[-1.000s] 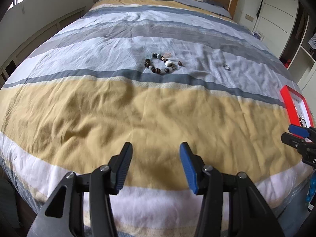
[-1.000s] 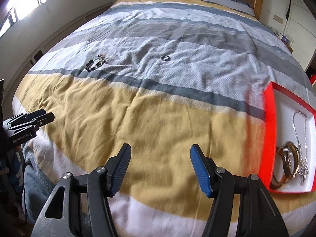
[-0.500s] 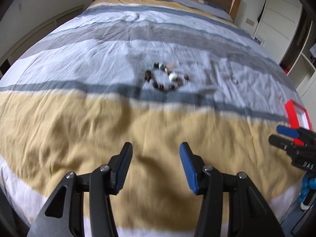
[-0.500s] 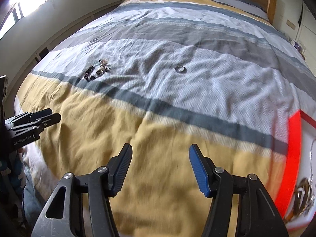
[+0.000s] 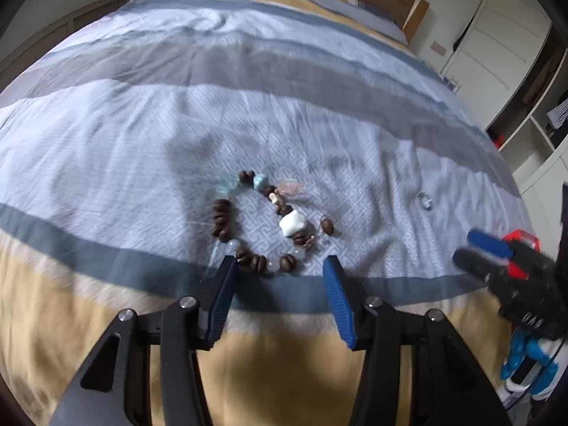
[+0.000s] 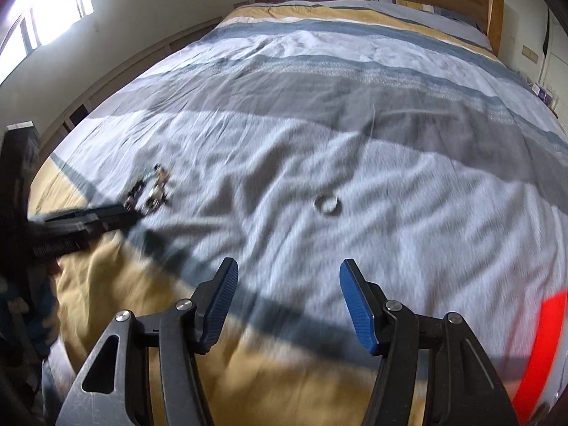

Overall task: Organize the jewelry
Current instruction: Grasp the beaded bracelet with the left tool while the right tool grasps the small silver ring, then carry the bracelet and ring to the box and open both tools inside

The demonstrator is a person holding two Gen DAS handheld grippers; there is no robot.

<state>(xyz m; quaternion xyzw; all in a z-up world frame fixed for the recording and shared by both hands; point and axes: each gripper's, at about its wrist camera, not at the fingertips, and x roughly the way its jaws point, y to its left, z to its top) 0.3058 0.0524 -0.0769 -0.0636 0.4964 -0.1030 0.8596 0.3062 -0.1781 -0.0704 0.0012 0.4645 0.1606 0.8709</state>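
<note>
The striped bedspread [image 5: 149, 135] is lying under both tools. The red tray [image 6: 545, 348] is showing at the right gripper's [image 6: 287, 284] right edge (blurred). The left gripper [image 5: 278, 271] is hovering with jaws apart, the beaded bracelet [image 5: 261, 222] lying just ahead of its fingertips. The right gripper is also gaping, the ring [image 6: 328, 205] lying ahead of it.

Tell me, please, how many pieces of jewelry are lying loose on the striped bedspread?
2: a brown-and-white beaded bracelet just ahead of the left gripper, and a small silver ring ahead of the right gripper. Folds could hide more.
</note>
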